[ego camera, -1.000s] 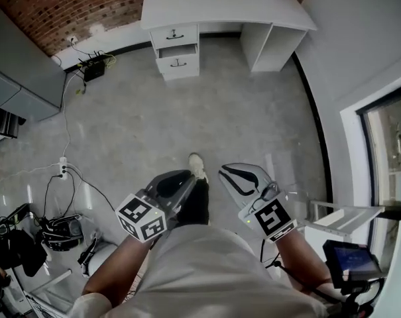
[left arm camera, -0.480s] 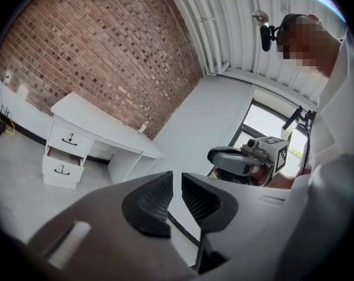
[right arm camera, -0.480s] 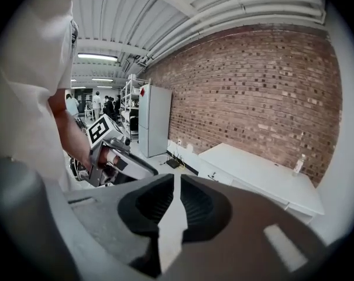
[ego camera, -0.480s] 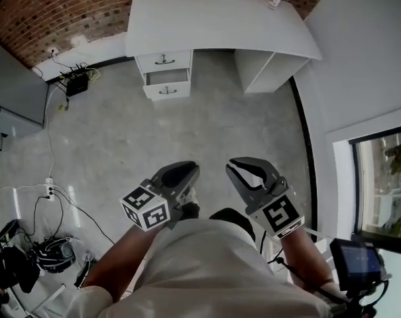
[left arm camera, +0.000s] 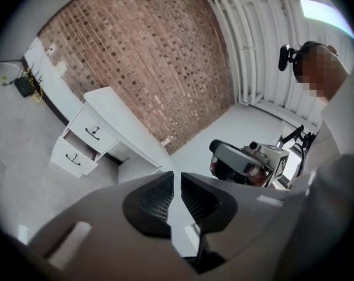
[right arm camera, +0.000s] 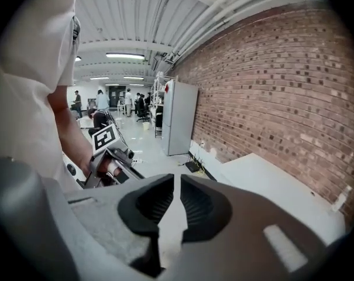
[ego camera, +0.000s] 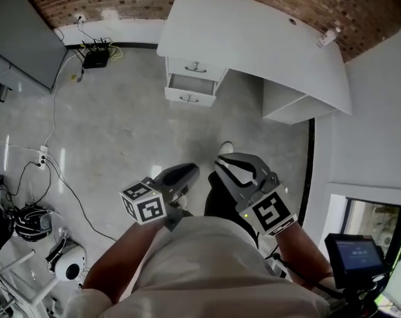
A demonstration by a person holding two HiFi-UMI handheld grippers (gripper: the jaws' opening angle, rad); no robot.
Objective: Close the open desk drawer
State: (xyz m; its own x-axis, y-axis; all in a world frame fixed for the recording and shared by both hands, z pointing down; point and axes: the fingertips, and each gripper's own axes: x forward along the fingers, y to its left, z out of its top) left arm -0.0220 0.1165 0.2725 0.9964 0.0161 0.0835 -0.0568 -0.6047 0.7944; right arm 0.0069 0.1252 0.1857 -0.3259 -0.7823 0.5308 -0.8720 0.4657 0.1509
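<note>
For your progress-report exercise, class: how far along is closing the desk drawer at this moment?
Done: nothing yet; the lower drawer stands pulled out of the desk. In hand: the approach. The left hand-held gripper, jaws closing on nothing, and the right hand-held gripper, also empty, are well short of the desk. Left: reach the drawer and push it flush.

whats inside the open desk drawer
The pulled-out part of the lower drawer looks bare, with nothing visible in it. Its back part sits under the upper drawer and the desk, so that stays hidden.
</note>
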